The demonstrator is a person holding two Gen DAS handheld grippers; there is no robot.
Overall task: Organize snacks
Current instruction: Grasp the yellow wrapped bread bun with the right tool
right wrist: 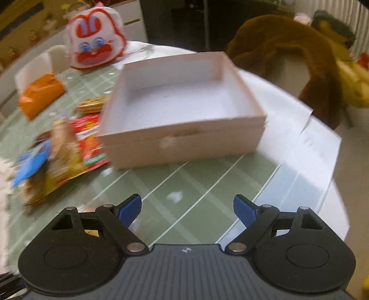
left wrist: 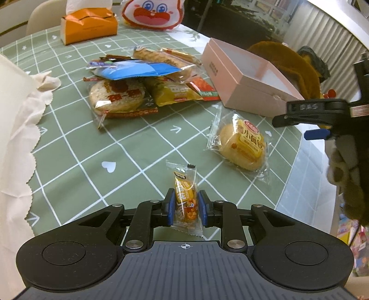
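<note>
My left gripper (left wrist: 185, 206) is shut on a small yellow snack packet (left wrist: 185, 198) just above the green checked tablecloth. A wrapped small bread (left wrist: 242, 144) lies to its right. A pile of snacks (left wrist: 143, 80) lies further back, left of the open pink box (left wrist: 244, 76). My right gripper (right wrist: 187, 207) is open and empty, hovering in front of the pink box (right wrist: 182, 136), whose inside shows nothing. The snack pile (right wrist: 60, 147) is blurred at its left. The right gripper also shows in the left wrist view (left wrist: 309, 122).
An orange tissue box (left wrist: 88, 24) and a red-and-white cartoon bag (left wrist: 153, 13) stand at the back. A white cloth (left wrist: 20, 115) drapes at the left. A brown plush (right wrist: 288, 57) sits behind the box. The table edge runs along the right.
</note>
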